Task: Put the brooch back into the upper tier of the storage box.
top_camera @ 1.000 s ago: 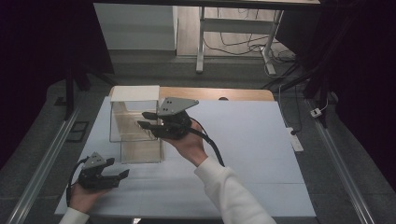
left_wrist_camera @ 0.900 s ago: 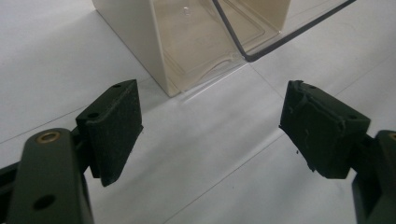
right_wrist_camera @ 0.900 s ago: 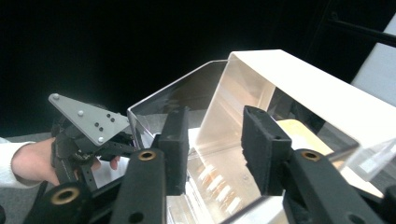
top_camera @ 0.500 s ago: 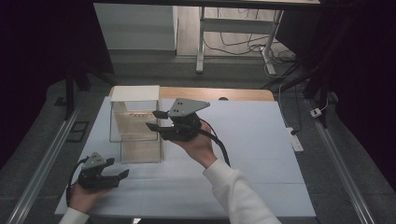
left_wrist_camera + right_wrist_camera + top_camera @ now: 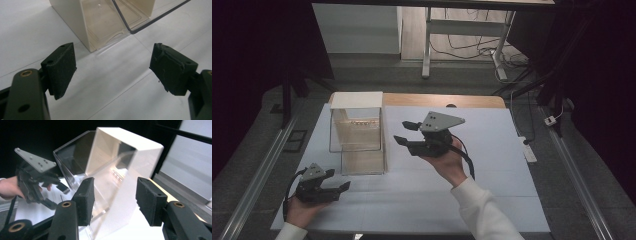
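left gripper [image 5: 343, 186] low, fingers apart, right gripper [image 5: 404, 133] raised, opening

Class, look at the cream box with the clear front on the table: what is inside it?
Through the open clear door, the cream box shows only its bare floor and walls, with a row of small glints on the back wall. Its upper inside is hidden by the lid.

- The right gripper [image 5: 404, 133] has drawn away from the cream box [image 5: 357, 131] — now clear of it, toward the table's middle.
- Its jaws have just been opening — nothing between them.
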`<state>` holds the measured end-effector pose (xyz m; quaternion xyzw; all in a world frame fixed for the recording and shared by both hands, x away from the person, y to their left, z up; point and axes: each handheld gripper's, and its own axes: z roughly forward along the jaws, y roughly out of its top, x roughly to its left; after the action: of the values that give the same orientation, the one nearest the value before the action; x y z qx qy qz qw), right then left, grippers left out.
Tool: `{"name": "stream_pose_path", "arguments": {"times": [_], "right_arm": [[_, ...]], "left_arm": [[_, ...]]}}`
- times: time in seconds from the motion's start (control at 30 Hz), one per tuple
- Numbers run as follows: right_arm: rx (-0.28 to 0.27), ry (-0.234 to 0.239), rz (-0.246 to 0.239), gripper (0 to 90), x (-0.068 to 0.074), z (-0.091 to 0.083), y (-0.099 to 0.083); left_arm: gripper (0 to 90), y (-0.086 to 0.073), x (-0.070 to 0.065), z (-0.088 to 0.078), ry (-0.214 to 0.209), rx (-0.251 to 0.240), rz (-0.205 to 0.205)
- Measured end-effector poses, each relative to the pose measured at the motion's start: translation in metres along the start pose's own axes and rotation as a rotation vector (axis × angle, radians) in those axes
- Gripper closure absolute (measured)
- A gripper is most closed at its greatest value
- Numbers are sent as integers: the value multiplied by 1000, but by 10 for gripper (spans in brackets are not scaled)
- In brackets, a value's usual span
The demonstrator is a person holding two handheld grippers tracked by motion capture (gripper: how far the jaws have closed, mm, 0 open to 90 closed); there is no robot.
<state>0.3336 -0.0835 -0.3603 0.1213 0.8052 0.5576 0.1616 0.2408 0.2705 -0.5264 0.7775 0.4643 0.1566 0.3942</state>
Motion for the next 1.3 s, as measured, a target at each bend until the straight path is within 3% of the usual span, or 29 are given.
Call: {"name": "stream_pose_path", "arguments": {"times": [0.3, 0.47, 0.67, 0.9, 1.3], "right_arm": [[25, -92, 48, 444, -11, -44, -38], [83, -158, 55, 425, -16, -69, -64], [129, -212, 99, 414, -23, -97, -95], [209, -283, 103, 397, -23, -127, -131], [274, -368, 178, 386, -26, -173, -188]], "left_arm": [[210, 0, -1, 0, 0, 3, 2], [210, -1, 0, 0, 2, 2, -1], [210, 0, -1, 1, 1, 5, 0], [210, -1, 0, 0, 2, 4, -1], [210, 0, -1, -1, 5, 0, 2]]}}
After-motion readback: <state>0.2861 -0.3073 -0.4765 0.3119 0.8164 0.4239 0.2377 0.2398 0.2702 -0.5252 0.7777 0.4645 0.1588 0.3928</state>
